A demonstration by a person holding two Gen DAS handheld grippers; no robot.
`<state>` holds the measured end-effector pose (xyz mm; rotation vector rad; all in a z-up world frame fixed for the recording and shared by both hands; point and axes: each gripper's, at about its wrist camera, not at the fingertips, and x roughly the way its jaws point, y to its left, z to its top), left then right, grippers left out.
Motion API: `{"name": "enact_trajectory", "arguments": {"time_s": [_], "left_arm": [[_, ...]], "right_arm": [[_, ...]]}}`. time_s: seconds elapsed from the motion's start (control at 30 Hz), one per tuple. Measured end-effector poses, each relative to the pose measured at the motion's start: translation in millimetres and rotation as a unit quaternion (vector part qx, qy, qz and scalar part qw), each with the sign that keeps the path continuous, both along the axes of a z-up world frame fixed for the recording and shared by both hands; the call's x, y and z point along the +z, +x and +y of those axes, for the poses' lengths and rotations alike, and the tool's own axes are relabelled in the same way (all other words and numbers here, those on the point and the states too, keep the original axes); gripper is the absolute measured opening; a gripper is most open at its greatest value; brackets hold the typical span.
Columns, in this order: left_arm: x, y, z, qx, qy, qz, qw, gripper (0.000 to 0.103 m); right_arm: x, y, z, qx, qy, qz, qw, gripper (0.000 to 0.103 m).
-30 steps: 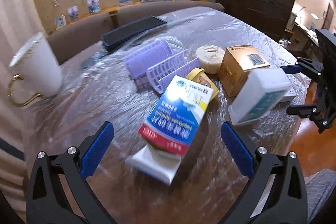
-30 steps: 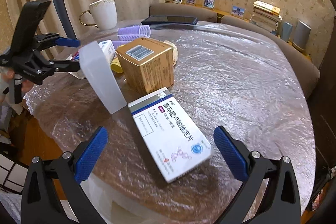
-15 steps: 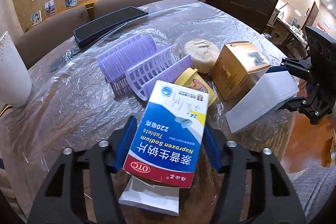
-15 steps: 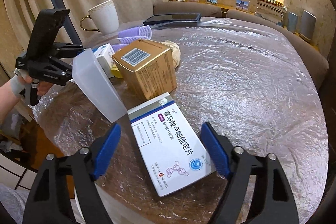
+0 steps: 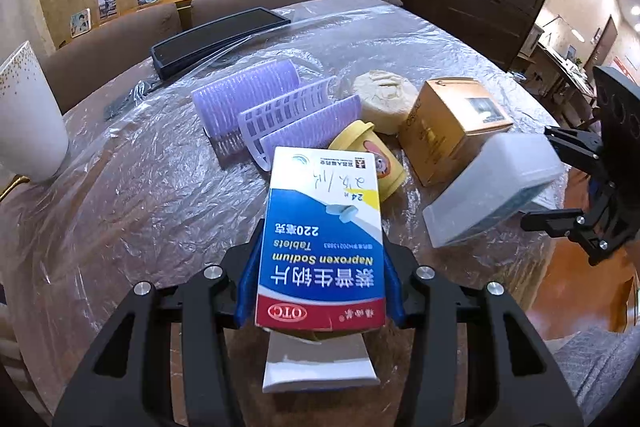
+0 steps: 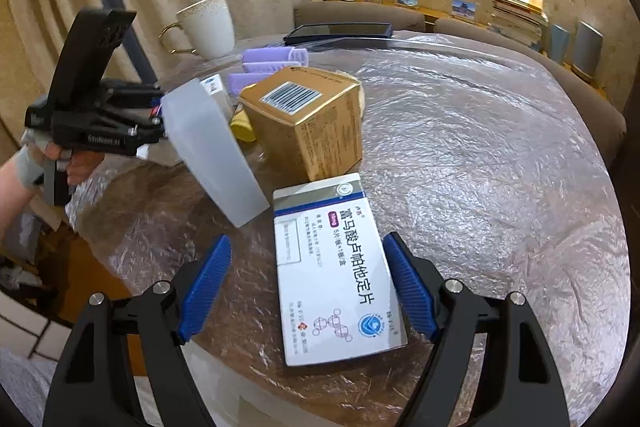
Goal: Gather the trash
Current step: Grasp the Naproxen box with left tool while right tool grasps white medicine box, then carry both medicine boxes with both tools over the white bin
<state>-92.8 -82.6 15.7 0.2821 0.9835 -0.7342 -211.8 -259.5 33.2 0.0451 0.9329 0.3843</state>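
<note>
The left gripper (image 5: pixel 320 287) has its jaws pinching the blue pill box (image 5: pixel 322 239) at the worktop's (image 6: pixel 500 187) near edge. The right gripper (image 6: pixel 306 287) straddles the white pill box (image 6: pixel 336 275) lying flat there, jaws spread, the right pad touching it. Beyond stand a gold carton (image 6: pixel 308 119) and purple rollers (image 5: pixel 260 103), with bare plastic-covered surface to the right.

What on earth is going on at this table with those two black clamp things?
A person is clearing packaging off a plastic-covered table using two handheld grippers. The left gripper is shut on a blue and white pill box, pinching its sides. The right gripper is open, with its blue fingers on either side of a white medicine box lying flat. A gold carton, purple hair rollers and a mug sit untouched.
</note>
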Motion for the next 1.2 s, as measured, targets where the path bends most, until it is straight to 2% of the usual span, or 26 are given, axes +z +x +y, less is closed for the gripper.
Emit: {"name": "enact_trajectory", "arguments": {"time_s": [0.07, 0.2, 0.3, 0.4, 0.53, 0.87, 1.2], "left_arm": [[-3.4, 2.0, -1.9, 0.009, 0.006, 0.005, 0.9999, 0.050], [-3.3, -2.6, -6.5, 0.011, 0.019, -0.009, 0.9997, 0.048], [-2.6, -8.5, -9.8, 0.013, 0.029, -0.019, 0.9993, 0.048], [-2.4, -13.4, -11.4, 0.021, 0.035, -0.025, 0.9989, 0.048], [-1.4, -18.1, -9.7, 0.047, 0.038, -0.025, 0.9979, 0.047], [0.6, -29.8, 6.5, 0.122, 0.020, -0.009, 0.9922, 0.047], [3.4, -45.4, 21.8, 0.178, -0.003, -0.004, 0.9840, 0.047]], "right_arm": [[0.1, 1.4, -0.4, -0.013, -0.007, -0.003, 1.000, 0.069], [0.6, 1.1, 0.3, -0.025, -0.020, -0.006, 0.999, 0.058], [-0.4, -2.1, 6.2, -0.021, -0.059, -0.015, 0.998, 0.051], [-0.7, -4.5, 11.4, -0.017, -0.077, -0.024, 0.997, 0.050], [-1.5, -4.2, 9.6, -0.024, -0.072, -0.024, 0.997, 0.050], [-0.6, 3.5, 3.9, -0.044, -0.040, -0.013, 0.998, 0.050], [-0.8, 7.5, 3.8, -0.066, -0.050, -0.008, 0.997, 0.050]]}}
